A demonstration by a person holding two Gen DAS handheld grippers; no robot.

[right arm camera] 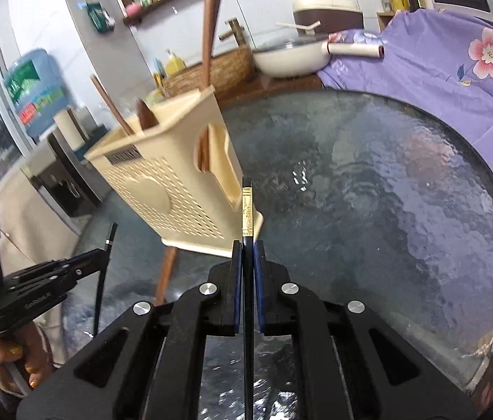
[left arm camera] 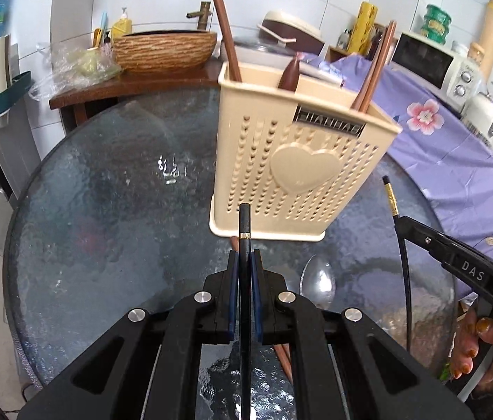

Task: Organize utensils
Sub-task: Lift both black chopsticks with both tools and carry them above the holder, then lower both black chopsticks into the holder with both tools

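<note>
A beige perforated utensil holder [left arm camera: 291,161] [right arm camera: 173,189] stands on the round glass table [left arm camera: 106,210] [right arm camera: 386,210], with brown chopsticks [left arm camera: 225,31] and a brown spoon handle [left arm camera: 290,75] sticking out. My left gripper [left arm camera: 245,255] is shut on a black chopstick [left arm camera: 245,224], its tip in front of the holder's base. My right gripper [right arm camera: 248,245] [left arm camera: 398,218] is shut on a black chopstick with a gold band [right arm camera: 247,210] [left arm camera: 390,197], to the holder's right. A clear spoon [left arm camera: 318,281] and a brown chopstick [right arm camera: 167,273] lie on the glass below the grippers.
A purple flowered cloth [left arm camera: 438,140] [right arm camera: 438,63] covers the table's far right. Behind are a woven basin [left arm camera: 166,49] with a tap, a white lidded pan [right arm camera: 291,52], a toaster oven [left arm camera: 431,63] and a water bottle [right arm camera: 33,84]. A hand [left arm camera: 477,346] holds the right gripper.
</note>
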